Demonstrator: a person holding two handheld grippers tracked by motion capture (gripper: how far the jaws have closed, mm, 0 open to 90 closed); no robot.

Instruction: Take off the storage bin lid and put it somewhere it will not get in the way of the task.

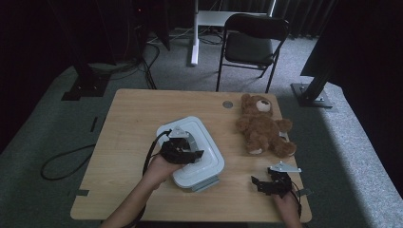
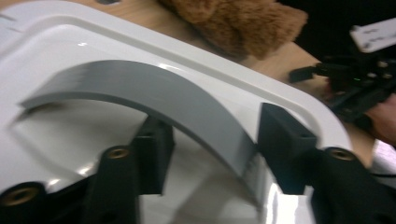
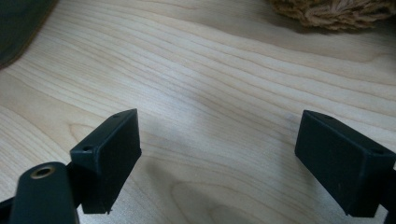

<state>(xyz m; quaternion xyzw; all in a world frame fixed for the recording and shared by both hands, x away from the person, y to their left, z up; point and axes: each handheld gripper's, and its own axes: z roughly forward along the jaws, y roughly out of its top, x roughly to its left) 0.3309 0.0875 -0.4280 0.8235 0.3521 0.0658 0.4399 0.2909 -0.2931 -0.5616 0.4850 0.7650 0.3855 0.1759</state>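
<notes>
We note the left gripper over the white container mid-table, jaws partly closed either side of its grey handle; contact unclear. Right gripper gapes wide over bare wood near the table's front right corner. Teddy bear toward the far right edge. Folding chair on carpet beyond.

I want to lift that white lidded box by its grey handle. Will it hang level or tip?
The grey handle looks rigid. The left gripper straddles it near one end, so the white box may tilt. Its glossy plastic could slip.
</notes>
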